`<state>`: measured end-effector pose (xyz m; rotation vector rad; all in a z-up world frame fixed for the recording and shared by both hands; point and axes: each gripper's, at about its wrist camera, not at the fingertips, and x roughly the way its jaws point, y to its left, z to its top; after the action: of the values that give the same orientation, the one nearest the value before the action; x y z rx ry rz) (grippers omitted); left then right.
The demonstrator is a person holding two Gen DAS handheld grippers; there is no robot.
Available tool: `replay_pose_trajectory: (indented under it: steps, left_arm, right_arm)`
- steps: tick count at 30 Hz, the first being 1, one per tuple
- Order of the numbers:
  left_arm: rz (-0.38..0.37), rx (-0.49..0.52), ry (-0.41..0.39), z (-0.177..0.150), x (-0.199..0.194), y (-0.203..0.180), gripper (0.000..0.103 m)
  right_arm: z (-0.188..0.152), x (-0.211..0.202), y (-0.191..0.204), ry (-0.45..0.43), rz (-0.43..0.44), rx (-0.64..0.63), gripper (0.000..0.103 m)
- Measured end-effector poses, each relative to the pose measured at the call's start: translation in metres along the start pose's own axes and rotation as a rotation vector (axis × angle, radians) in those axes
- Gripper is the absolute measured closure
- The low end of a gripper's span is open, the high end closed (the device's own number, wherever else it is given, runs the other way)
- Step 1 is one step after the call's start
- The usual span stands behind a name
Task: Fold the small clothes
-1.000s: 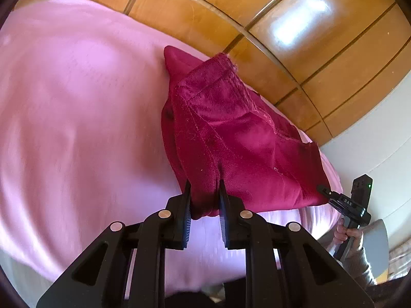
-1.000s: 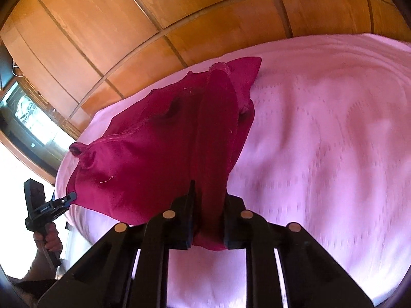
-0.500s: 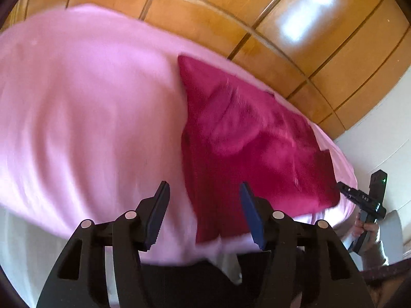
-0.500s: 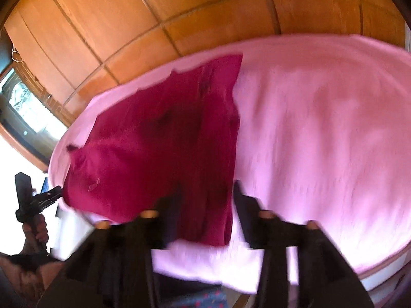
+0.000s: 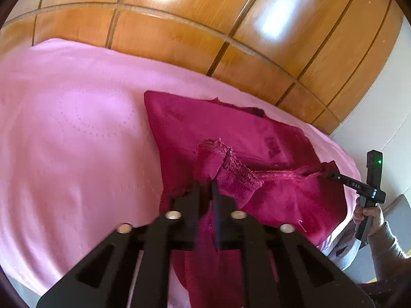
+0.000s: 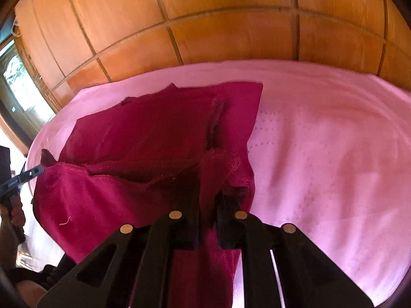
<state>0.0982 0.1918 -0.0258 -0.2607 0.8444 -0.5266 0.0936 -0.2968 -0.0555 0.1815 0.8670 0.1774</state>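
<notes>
Crimson garment [image 5: 231,133] stretches away from me; my left gripper [image 5: 205,187] and right gripper [image 6: 208,195] each pinch its near edge.

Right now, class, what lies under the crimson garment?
The crimson garment lies on a pink bedcover, which shows around it. The cover beneath the cloth is hidden. Left claw and right claw each pinch a near edge, lifting it.
</notes>
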Motion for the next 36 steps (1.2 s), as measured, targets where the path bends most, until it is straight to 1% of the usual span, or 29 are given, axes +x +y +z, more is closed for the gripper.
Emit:
replay_pose_trajectory:
  steps: [1, 4, 8, 11, 13, 16, 17, 20, 21, 23, 25, 27, 28, 30, 32, 33, 34, 35, 36]
  left_arm:
    - [-0.001, 0.000, -0.006, 0.000, 0.000, 0.000, 0.099]
    - [-0.021, -0.025, -0.046, 0.003, -0.016, 0.003, 0.099]
    - [-0.054, -0.061, -0.125, 0.017, -0.032, 0.004, 0.099]
    - [-0.040, -0.066, -0.173, 0.038, -0.029, 0.008, 0.099]
    - [-0.016, -0.070, -0.193, 0.052, -0.019, 0.012, 0.100]
    - [0.010, -0.089, -0.197, 0.074, 0.000, 0.023, 0.100]
    - [0.036, -0.091, -0.194, 0.085, 0.013, 0.025, 0.100]
    - [0.070, -0.108, -0.173, 0.105, 0.038, 0.033, 0.100]
    - [0.094, -0.106, -0.168, 0.111, 0.047, 0.034, 0.100]
    - [0.119, -0.123, -0.144, 0.122, 0.067, 0.039, 0.100]
    - [0.169, -0.114, -0.120, 0.127, 0.086, 0.042, 0.100]
    - [0.203, -0.129, -0.074, 0.130, 0.107, 0.050, 0.100]
    - [0.240, -0.127, -0.054, 0.130, 0.116, 0.053, 0.100]
    - [0.274, -0.147, 0.011, 0.127, 0.138, 0.063, 0.100]
    - [0.306, -0.145, 0.035, 0.126, 0.148, 0.069, 0.100]
    - [0.298, -0.150, 0.034, 0.127, 0.146, 0.071, 0.100]
    - [0.279, -0.163, 0.029, 0.128, 0.142, 0.073, 0.099]
    - [0.271, -0.177, 0.026, 0.128, 0.137, 0.074, 0.098]
    - [0.267, -0.189, 0.023, 0.127, 0.132, 0.075, 0.096]
  right_arm:
    - [0.001, -0.011, 0.002, -0.020, 0.003, -0.004, 0.095]
    - [0.009, -0.034, 0.008, -0.073, 0.017, -0.011, 0.095]
    - [0.030, -0.046, 0.012, -0.145, 0.039, -0.003, 0.095]
    - [0.052, -0.037, 0.009, -0.178, 0.036, 0.018, 0.095]
    - [0.069, -0.022, 0.004, -0.185, 0.034, 0.047, 0.095]
    - [0.089, 0.003, -0.005, -0.181, 0.019, 0.091, 0.095]
    - [0.095, 0.011, -0.007, -0.179, 0.010, 0.102, 0.095]
    - [0.113, 0.037, -0.018, -0.162, -0.019, 0.140, 0.095]
    - [0.117, 0.045, -0.022, -0.155, -0.027, 0.151, 0.095]
    - [0.123, 0.066, -0.028, -0.128, -0.054, 0.161, 0.095]
    - [0.128, 0.088, -0.034, -0.087, -0.076, 0.177, 0.095]
    - [0.127, 0.110, -0.041, -0.039, -0.099, 0.190, 0.095]
    - [0.127, 0.118, -0.044, -0.020, -0.106, 0.198, 0.095]
    - [0.125, 0.131, -0.051, 0.011, -0.119, 0.214, 0.094]
    - [0.124, 0.136, -0.055, 0.016, -0.114, 0.226, 0.091]
    - [0.124, 0.135, -0.056, 0.017, -0.113, 0.229, 0.089]
    - [0.125, 0.134, -0.056, 0.018, -0.114, 0.227, 0.082]
    - [0.125, 0.131, -0.056, 0.015, -0.122, 0.222, 0.071]
    - [0.125, 0.125, -0.053, 0.002, -0.130, 0.207, 0.067]
